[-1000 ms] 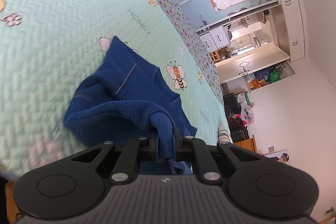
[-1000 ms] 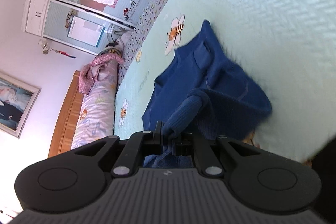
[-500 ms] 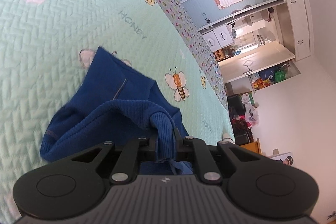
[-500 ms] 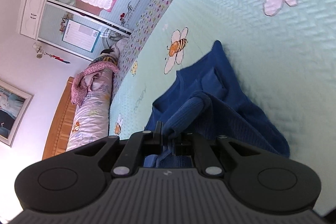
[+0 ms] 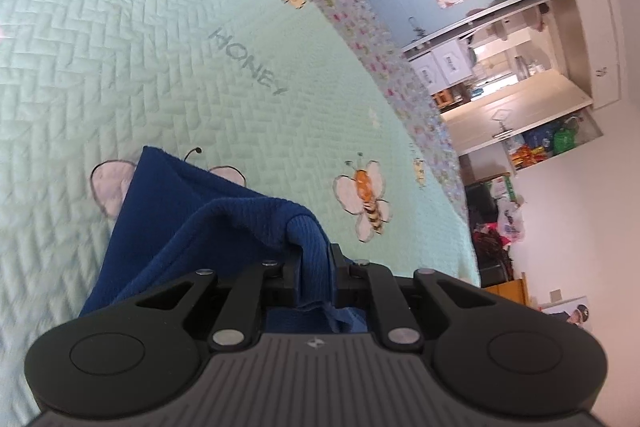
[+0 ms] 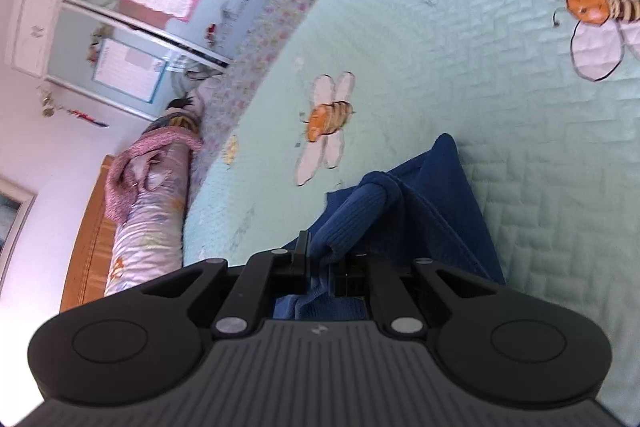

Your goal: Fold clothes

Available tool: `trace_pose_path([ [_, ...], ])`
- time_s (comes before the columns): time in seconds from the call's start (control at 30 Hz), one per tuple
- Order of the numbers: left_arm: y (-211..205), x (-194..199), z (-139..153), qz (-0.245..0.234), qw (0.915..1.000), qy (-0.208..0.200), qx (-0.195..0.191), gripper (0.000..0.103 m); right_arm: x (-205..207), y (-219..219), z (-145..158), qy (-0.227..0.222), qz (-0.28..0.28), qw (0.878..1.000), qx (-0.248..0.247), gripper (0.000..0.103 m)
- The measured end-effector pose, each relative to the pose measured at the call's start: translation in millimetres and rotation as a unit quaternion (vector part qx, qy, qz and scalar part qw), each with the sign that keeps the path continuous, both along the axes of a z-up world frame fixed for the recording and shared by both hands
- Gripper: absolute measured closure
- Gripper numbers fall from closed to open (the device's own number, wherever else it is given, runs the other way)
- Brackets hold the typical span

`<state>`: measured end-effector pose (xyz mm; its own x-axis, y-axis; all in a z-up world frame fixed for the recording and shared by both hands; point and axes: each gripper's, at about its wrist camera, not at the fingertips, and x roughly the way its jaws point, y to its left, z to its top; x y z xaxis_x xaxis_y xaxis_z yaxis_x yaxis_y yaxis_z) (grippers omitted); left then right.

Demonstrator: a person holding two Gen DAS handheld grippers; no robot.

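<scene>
I am clamping both the left gripper point(image 5: 316, 267) and the right gripper point(image 6: 320, 259) on the blue garment's point(image 5: 192, 227) ribbed hem (soft, limp, light) at lower centre of each frame.

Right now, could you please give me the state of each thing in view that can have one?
Left gripper: shut on the ribbed hem.
Right gripper: shut on the ribbed hem.
Blue knit garment: bunched, partly lifted, far end resting on the quilt.
Bee-print quilt: spread flat.
</scene>
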<state>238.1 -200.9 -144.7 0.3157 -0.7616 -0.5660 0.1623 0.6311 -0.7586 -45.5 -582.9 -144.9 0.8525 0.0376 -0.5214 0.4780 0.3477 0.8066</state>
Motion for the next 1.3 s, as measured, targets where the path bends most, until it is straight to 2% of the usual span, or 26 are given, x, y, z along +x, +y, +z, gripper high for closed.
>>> trace_pose_path([
  [0.1, -11.3, 18.4, -15.6, 0.004, 0.9998, 0.016, 0.014, 0.091, 22.1, -15.4, -22.6, 0.018, -0.004, 1.000, 0.016, 0.094],
  [0.2, -15.2, 35.4, -30.8, 0.019, 0.9988, 0.038, 0.025, 0.085, 38.4, -26.6, -42.2, 0.029, -0.008, 0.999, 0.031, 0.094],
  [0.27, -13.1, 46.4, -38.5, 0.030, 0.9980, 0.052, 0.021, 0.077, 44.3, -34.6, -52.4, 0.024, -0.012, 0.999, 0.047, 0.087],
  [0.33, -8.3, 58.2, -42.3, 0.047, 0.9972, 0.056, 0.011, 0.074, 47.0, -45.1, -60.9, 0.015, -0.021, 0.997, 0.069, 0.080],
  [0.4, -2.6, 65.8, -41.3, 0.062, 0.9964, 0.056, 0.009, 0.074, 46.7, -54.7, -62.7, 0.004, -0.036, 0.997, 0.065, 0.078],
  [0.43, 1.9, 67.0, -39.5, 0.068, 0.9962, 0.054, 0.004, 0.074, 45.3, -58.9, -63.1, -0.004, -0.043, 0.997, 0.066, 0.074],
  [0.47, 6.7, 66.1, -37.0, 0.071, 0.9962, 0.051, -0.002, 0.074, 41.3, -61.8, -62.4, -0.016, -0.047, 0.996, 0.071, 0.066],
  [0.53, 16.2, 57.0, -30.0, 0.064, 0.9971, 0.041, -0.009, 0.074, 33.4, -67.7, -61.1, -0.042, -0.056, 0.994, 0.083, 0.058],
  [0.57, 21.0, 49.0, -26.1, 0.058, 0.9977, 0.033, -0.009, 0.074, 28.2, -68.5, -59.1, -0.052, -0.057, 0.993, 0.083, 0.058],
  [0.7, 45.0, -1.3, -16.2, 0.022, 0.9995, -0.015, 0.014, 0.069, -3.7, -51.2, -39.6, -0.067, -0.029, 0.996, 0.044, 0.056],
  [0.8, 60.2, -34.3, -13.9, -0.001, 0.9978, -0.047, 0.048, 0.069, -33.4, -27.4, -29.6, -0.039, -0.002, 0.999, -0.012, 0.055],
  [0.87, 65.8, -38.9, -13.6, -0.009, 0.9961, -0.056, 0.068, 0.069, -50.1, -15.5, -28.1, -0.020, 0.006, 0.999, -0.039, 0.054],
  [0.97, 63.1, -31.2, -2.2, -0.014, 0.9920, -0.082, 0.095, 0.069, -63.4, -11.6, -29.2, -0.006, 0.007, 0.999, -0.042, 0.054],
  [1.1, 37.0, -13.9, 15.1, -0.045, 0.9809, -0.133, 0.135, 0.069, -66.7, -7.3, -26.3, -0.004, -0.002, 0.999, -0.047, 0.053],
  [1.2, 4.6, 0.3, 11.5, -0.088, 0.9701, -0.155, 0.165, 0.067, -74.8, -4.0, -38.6, 0.000, -0.011, 0.999, -0.033, 0.052],
  [1.3, -28.3, 15.1, -3.0, -0.125, 0.9598, -0.156, 0.197, 0.067, -84.8, 0.4, -51.0, -0.001, -0.021, 1.000, -0.015, 0.052],
])
